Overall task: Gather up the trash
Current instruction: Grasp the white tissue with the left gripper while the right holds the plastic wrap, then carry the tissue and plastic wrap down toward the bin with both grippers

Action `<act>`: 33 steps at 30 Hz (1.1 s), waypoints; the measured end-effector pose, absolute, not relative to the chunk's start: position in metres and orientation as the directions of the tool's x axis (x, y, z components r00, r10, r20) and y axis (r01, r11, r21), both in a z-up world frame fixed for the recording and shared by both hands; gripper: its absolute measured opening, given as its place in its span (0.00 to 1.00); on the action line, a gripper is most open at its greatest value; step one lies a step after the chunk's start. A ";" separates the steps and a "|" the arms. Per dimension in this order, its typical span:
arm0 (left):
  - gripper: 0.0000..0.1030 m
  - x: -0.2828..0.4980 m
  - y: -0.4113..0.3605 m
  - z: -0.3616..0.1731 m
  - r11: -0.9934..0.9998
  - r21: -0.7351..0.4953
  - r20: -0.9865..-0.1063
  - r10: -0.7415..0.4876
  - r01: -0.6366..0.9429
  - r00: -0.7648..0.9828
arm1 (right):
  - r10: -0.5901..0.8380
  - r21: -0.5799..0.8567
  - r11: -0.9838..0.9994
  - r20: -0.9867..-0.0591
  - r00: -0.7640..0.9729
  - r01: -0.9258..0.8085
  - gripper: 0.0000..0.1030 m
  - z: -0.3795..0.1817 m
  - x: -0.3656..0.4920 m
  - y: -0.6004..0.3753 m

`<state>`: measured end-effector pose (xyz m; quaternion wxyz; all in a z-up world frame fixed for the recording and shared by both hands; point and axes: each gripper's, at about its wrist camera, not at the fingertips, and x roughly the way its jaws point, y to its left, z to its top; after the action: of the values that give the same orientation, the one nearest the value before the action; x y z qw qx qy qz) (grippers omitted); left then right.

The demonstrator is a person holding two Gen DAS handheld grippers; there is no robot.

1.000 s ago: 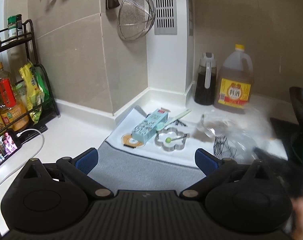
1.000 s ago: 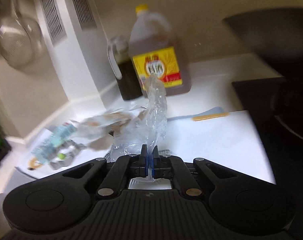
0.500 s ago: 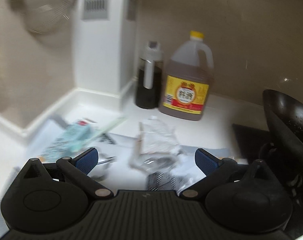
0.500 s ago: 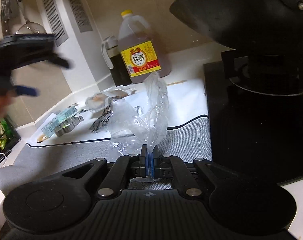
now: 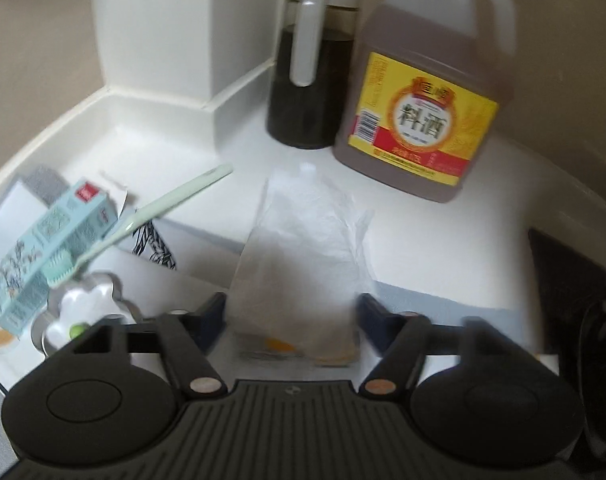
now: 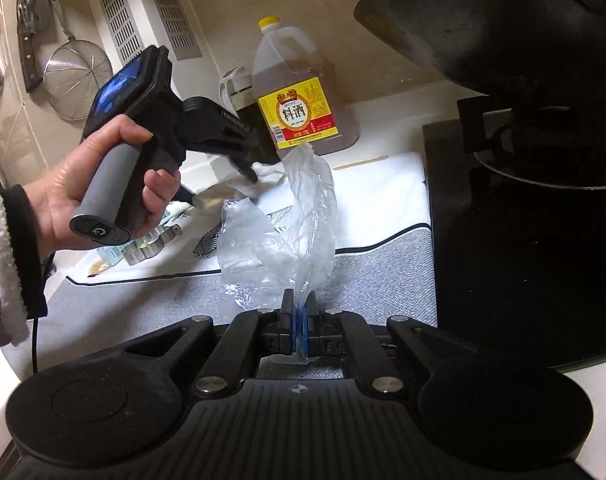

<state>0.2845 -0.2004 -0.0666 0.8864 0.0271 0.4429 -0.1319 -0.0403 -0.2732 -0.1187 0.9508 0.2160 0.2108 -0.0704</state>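
Note:
A crumpled translucent white wrapper (image 5: 303,240) with orange bits at its near end lies on the counter between the fingers of my left gripper (image 5: 293,316). The jaws are closing, and their pads stand just at the wrapper's two edges. The right wrist view shows a hand holding that left gripper (image 6: 259,174), its tips at the white wrapper (image 6: 271,170). My right gripper (image 6: 299,312) is shut on a clear plastic bag (image 6: 287,220). The bag stands up in front of it over the grey mat (image 6: 163,300).
A cooking-wine jug (image 5: 419,120) and a dark sauce pitcher (image 5: 307,80) stand in the corner behind the wrapper. Left of it lie a green toothbrush (image 5: 143,220), a teal box (image 5: 43,248) and a flower-shaped metal mould (image 5: 83,312). A black wok (image 6: 503,20) sits over the stove (image 6: 523,220) at right.
My left gripper swung right and down from the teal box to the wrapper, and its jaws have narrowed around it. The right gripper drew back, then held still with the bag.

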 end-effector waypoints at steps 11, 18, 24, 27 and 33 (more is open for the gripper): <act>0.08 0.227 -0.163 -0.019 0.945 -0.104 -0.729 -0.284 0.310 0.623 | -0.047 0.372 0.901 -0.430 0.901 0.224 0.03 -0.118 -0.040 -0.273; 0.08 0.183 -0.134 -0.010 0.933 -0.134 -0.756 -0.314 0.333 0.575 | -0.060 0.357 0.903 -0.446 0.893 0.239 0.03 -0.116 -0.041 -0.272; 0.20 0.169 -0.108 -0.031 0.946 -0.040 -0.802 -0.222 0.321 0.555 | -0.069 0.361 0.897 -0.459 0.886 0.257 0.03 -0.112 -0.055 -0.275; 0.74 0.165 -0.103 -0.024 0.952 -0.042 -0.770 -0.224 0.303 0.598 | -0.070 0.353 0.898 -0.471 0.879 0.261 0.05 -0.109 -0.054 -0.276; 0.90 0.180 -0.131 -0.023 0.942 0.005 -0.745 -0.221 0.336 0.630 | -0.091 0.340 0.898 -0.477 0.874 0.279 0.50 -0.100 -0.040 -0.279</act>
<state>0.1802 -0.1309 -0.0227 0.8998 0.0715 0.4016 -0.1546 -0.0403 -0.2786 -0.0995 0.9464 0.2033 0.2312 -0.0976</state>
